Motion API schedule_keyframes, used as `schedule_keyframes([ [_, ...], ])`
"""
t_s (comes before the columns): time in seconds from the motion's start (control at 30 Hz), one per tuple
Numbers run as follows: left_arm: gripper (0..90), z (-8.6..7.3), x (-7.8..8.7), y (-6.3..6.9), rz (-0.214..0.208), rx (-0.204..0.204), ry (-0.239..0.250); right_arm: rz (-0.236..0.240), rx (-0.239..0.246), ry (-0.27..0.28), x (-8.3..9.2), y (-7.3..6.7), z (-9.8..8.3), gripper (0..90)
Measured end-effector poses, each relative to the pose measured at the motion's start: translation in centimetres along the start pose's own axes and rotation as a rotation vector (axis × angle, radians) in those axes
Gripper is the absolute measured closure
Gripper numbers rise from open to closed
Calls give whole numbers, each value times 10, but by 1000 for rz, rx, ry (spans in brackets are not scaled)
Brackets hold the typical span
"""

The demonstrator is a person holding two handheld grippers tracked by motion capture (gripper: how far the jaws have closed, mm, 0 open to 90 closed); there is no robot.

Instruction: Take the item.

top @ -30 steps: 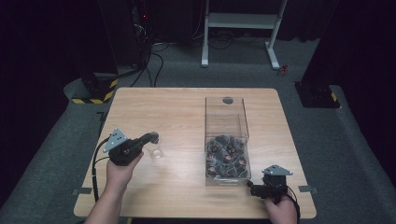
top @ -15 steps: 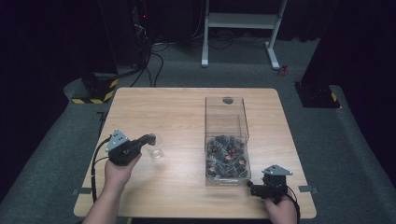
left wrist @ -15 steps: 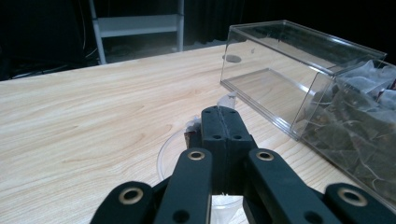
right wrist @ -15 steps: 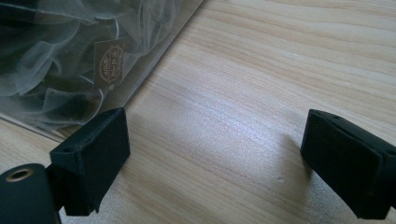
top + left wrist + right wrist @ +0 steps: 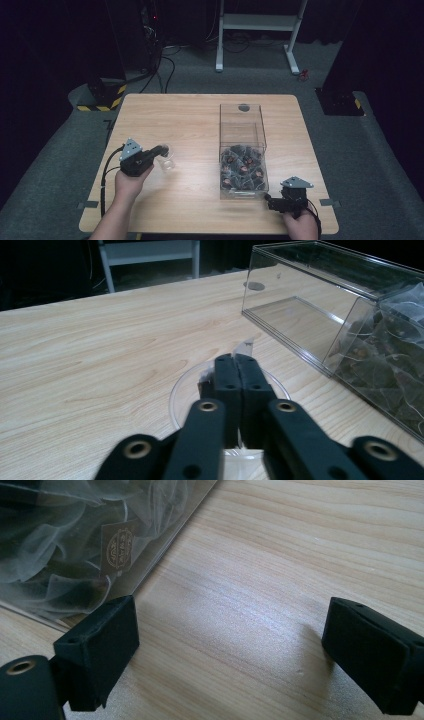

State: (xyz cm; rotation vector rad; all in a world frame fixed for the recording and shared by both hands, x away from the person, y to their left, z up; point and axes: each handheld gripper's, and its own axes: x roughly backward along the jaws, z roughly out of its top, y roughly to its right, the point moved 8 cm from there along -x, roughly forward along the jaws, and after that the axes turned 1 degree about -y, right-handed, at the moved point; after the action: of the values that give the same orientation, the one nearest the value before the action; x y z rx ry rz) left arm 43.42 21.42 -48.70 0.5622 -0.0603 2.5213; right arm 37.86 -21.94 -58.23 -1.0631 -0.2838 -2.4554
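Since a second ago, almost nothing has shifted: my left gripper (image 5: 161, 149) has crept a touch nearer the small clear cup and still hangs over it, while my right gripper (image 5: 270, 202) stays parked by the box's near corner.

Going from largest to smallest, the wooden table (image 5: 185, 120) carries a long clear plastic box (image 5: 241, 125) right of centre. Its long axis runs away from me, its far half is empty, and its near half is heaped with mesh tea bags (image 5: 242, 167). Left of the box, well apart from it, stands a small clear cup (image 5: 167, 163), upright with its mouth facing up.

In the left gripper view, the jaws are pressed together above the cup (image 5: 187, 385), pinching a thin pale tab (image 5: 245, 346) that pokes out past the tips, pointing away from me toward the box. I judge it to be a tea bag's tag. The bag itself is hard to make out.

My right gripper's jaws are spread wide over bare wood, holding nothing.

To do this step well, I judge I should centre the tips over the cup's mouth, lower gently, and only then part the jaws, since a light cup tips easily.
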Motion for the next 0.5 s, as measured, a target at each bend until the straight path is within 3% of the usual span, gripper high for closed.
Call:
schedule_keyframes([
  [0.13, 727, 2, 0, 0, -28, 19, 20, 0, -4, -1, 0, 0, 0, 78],
  [0.23, 610, 3, 2, -1, -26, 36, 22, 0, -4, -1, 0, 0, 0, 78],
  [0.5, 446, 3, 7, -4, -9, 41, 10, 1, -3, -2, 0, 0, 0, 78],
])
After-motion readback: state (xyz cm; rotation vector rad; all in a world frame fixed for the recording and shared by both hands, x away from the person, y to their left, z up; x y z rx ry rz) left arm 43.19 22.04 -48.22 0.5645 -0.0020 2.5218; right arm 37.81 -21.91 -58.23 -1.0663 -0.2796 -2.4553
